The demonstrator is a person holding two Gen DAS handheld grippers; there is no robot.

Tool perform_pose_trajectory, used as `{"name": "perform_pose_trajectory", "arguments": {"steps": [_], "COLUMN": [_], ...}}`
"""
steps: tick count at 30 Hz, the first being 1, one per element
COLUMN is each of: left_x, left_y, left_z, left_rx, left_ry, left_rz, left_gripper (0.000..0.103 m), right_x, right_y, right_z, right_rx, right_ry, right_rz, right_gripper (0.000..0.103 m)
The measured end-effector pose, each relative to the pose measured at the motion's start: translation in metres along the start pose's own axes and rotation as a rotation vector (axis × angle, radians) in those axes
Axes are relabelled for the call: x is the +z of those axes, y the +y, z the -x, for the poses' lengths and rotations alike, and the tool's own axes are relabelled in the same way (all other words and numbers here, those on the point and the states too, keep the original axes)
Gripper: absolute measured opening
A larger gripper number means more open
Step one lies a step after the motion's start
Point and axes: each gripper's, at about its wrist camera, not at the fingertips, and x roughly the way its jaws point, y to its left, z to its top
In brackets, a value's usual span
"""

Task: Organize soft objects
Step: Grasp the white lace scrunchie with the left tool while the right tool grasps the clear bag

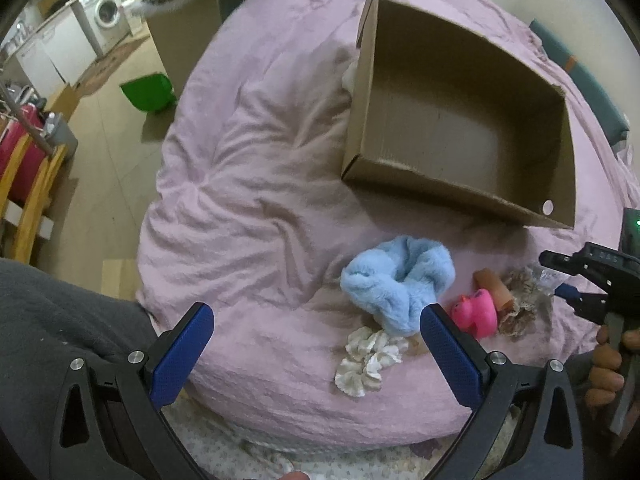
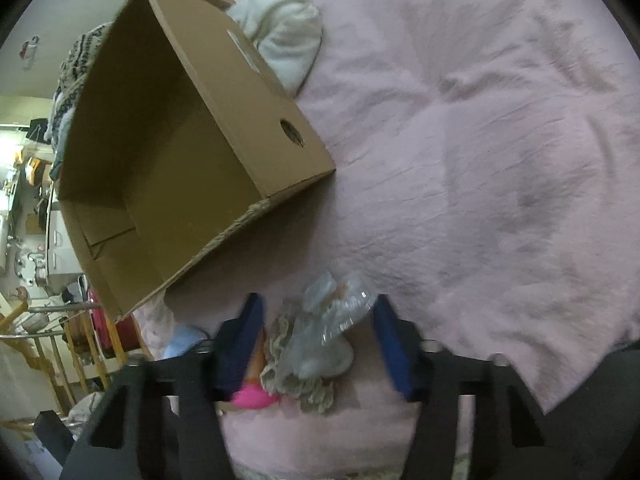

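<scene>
Right gripper [image 2: 316,344] straddles a clear crinkly wrapper [image 2: 336,320], pads apart; left gripper [image 1: 316,344] gapes, bases cropped.

Cardboard box [image 1: 460,120] open-topped, empty, resting on pink bedcover, round hole in one side wall. Blue fluffy scrunchie [image 1: 396,280] in front of box, crumpled ring, lying flat. Cream ruffled scrunchie [image 1: 370,360] just beside it, nearer bed edge. Pink rubber duck [image 1: 476,312] next to blue scrunchie; brown cylindrical piece [image 1: 494,286] touching duck. Beige lace scrunchie [image 2: 300,368] beside duck, clear crinkled plastic piece [image 2: 336,312] lying on top. White fluffy item [image 2: 284,48] partly hidden behind box.
</scene>
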Motion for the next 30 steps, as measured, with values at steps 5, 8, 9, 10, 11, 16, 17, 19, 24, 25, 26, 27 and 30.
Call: {"name": "perform_pose_trajectory", "arguments": {"steps": [5,8,9,10,11,16,17,19,24,25,26,27,30], "left_x": [-0.003,-0.008,-0.011,-0.014,-0.017,-0.028,-0.029,-0.03,-0.034,-0.035,-0.035,-0.035,-0.038], "left_y": [-0.004,-0.012,-0.017,-0.021,-0.024,-0.041,-0.042,-0.045,-0.044,-0.044,-0.044,-0.043,-0.038], "left_z": [-0.014,-0.025,-0.029,-0.033,-0.036,-0.055,-0.058,-0.062,-0.058,-0.052,-0.048,-0.043,-0.025], "left_rx": [-0.005,-0.019,-0.022,-0.027,-0.033,-0.041,-0.054,-0.036,-0.066,-0.071,-0.072,-0.077,-0.094], "left_ry": [0.07,0.121,0.144,0.164,0.178,0.236,0.242,0.24,0.249,0.235,0.229,0.223,0.199], "left_rz": [-0.012,-0.045,-0.067,-0.084,-0.098,-0.156,-0.155,-0.167,-0.165,-0.172,-0.175,-0.174,-0.169], "left_gripper": [0.101,0.092,0.092,0.09,0.088,0.066,0.06,0.038,0.014,0.014,0.014,0.014,0.013], "right_x": [0.007,0.005,0.005,0.003,0.001,-0.013,-0.015,-0.018,-0.025,-0.026,-0.028,-0.03,-0.036], "right_y": [0.004,0.003,0.003,0.002,0.003,0.011,0.013,0.017,0.027,0.027,0.03,0.03,0.032], "right_z": [-0.009,0.001,0.005,0.011,0.015,0.025,0.025,0.024,0.027,0.028,0.027,0.025,0.029], "right_rx": [-0.014,-0.01,0.008,0.023,0.037,0.094,0.094,0.095,0.127,0.136,0.144,0.149,0.165], "right_ry": [0.004,-0.036,-0.046,-0.054,-0.065,-0.073,-0.071,-0.068,-0.076,-0.073,-0.067,-0.062,-0.056], "right_rz": [0.021,0.034,0.035,0.037,0.04,0.093,0.105,0.127,0.176,0.181,0.186,0.188,0.207], "right_gripper": [0.024,0.023,0.023,0.023,0.023,0.015,0.015,0.015,0.015,0.015,0.015,0.015,0.015]}}
